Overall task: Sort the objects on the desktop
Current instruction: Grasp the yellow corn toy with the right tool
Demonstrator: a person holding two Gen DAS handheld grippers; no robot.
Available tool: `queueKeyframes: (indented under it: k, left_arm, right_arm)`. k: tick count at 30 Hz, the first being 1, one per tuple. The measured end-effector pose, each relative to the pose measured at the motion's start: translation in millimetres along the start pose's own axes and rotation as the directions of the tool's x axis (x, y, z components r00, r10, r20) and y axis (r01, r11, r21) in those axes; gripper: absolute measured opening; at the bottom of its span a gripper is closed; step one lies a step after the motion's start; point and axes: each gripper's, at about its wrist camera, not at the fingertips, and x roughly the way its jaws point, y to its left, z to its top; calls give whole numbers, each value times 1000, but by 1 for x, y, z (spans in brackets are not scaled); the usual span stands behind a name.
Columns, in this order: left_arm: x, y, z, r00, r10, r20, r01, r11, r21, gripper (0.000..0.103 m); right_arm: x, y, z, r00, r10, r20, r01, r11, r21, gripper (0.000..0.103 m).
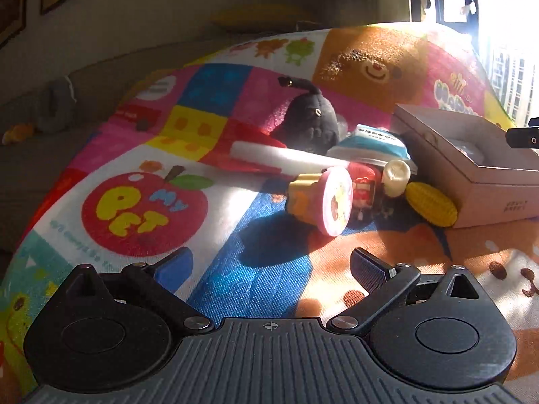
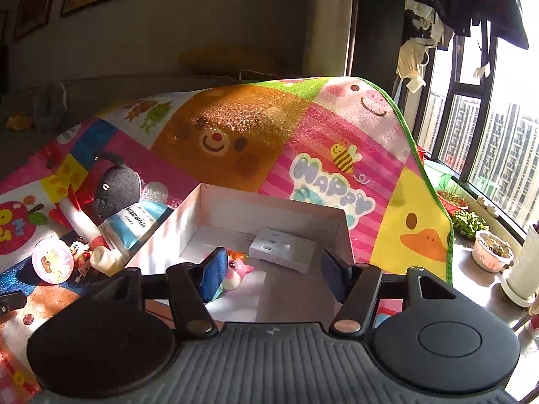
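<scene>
Sorting was barely begun — the box [image 2: 269,215] held only a white adapter [image 2: 283,248] and pink toy [image 2: 237,269], both grippers' fingers [image 1: 369,269] spread empty, while the black plush [image 1: 311,118], corn [image 1: 431,203] and other clutter lay left of it.

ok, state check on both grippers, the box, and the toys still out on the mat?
left gripper: open, empty, above the mat
right gripper: open, empty, over the box
box: lidless, holds a white power strip and a pink toy
pink stamp toy: tipped on its side, on the mat
corn toy: lying against the box wall
black plush: on the mat, outside the box
</scene>
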Motion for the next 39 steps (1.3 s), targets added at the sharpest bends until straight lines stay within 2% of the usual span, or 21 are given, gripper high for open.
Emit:
queueKeyframes:
  k: [2,4,5,6,7,10,12,13,15,18,23,26,30,33,35,37,39]
  left_arm:
    - [5,8,0,1000,3,-27,-5,999,-52,102]
    - [4,16,-1,1000,6,-22,-8,995,-99,102]
    - [4,19,-2,1000,5,-22,-7,993,-122,102]
    - [4,22,-2,1000,2,-23,-5,990,-138,102]
    - [5,26,-3,1000,0,-27,-4,987,-163,102]
    - [6,33,-3,999,-15,-31,8,975,-220,102]
    - [4,33,-4,1000,-15,-22,10,974,-225,102]
    - [4,32,-4,1000,-11,-17,6,974,-225,102]
    - [3,33,-4,1000,-10,-12,7,973,-232,102]
    - [3,36,-5,1000,-23,-10,20,966,-256,103]
    - [2,40,-5,1000,-27,-3,26,961,-275,103]
    - [3,40,-5,1000,-28,-4,26,961,-276,103]
    - [3,40,-6,1000,-30,-5,27,960,-279,103]
    - [3,40,-5,1000,-28,-5,26,961,-276,103]
    - [3,40,-6,1000,-26,-4,24,962,-272,103]
    - [3,39,-6,1000,-21,-6,19,964,-265,103]
    - [3,36,-5,1000,-14,-8,11,968,-250,103]
  right_arm:
    - [-4,43,-3,998,63,-1,-62,986,-157,60]
    - [-1,83,-11,996,90,-12,-90,949,-303,50]
    - [2,100,-15,996,88,-17,-89,929,-360,48]
    - [7,119,-20,997,71,-17,-72,907,-416,45]
    - [13,134,-24,999,50,-9,-49,885,-463,46]
    - [27,167,-37,996,-52,67,82,804,-589,46]
    - [30,176,-39,993,-63,97,110,768,-630,46]
    - [30,178,-39,993,-61,102,112,760,-640,41]
    - [25,181,-40,995,-22,94,78,759,-647,32]
    - [20,191,-47,999,8,54,30,739,-673,32]
    - [43,191,-52,996,-89,-3,63,738,-672,33]
    - [43,189,-54,995,-96,-11,64,737,-673,32]
    - [18,179,-51,999,-39,0,30,776,-630,30]
    - [-21,159,-51,994,77,-80,-110,816,-567,30]
    - [-40,143,-59,983,119,-142,-176,838,-517,30]
    - [-51,124,-68,975,130,-178,-199,867,-458,30]
    - [-58,99,-78,975,126,-182,-187,908,-375,31]
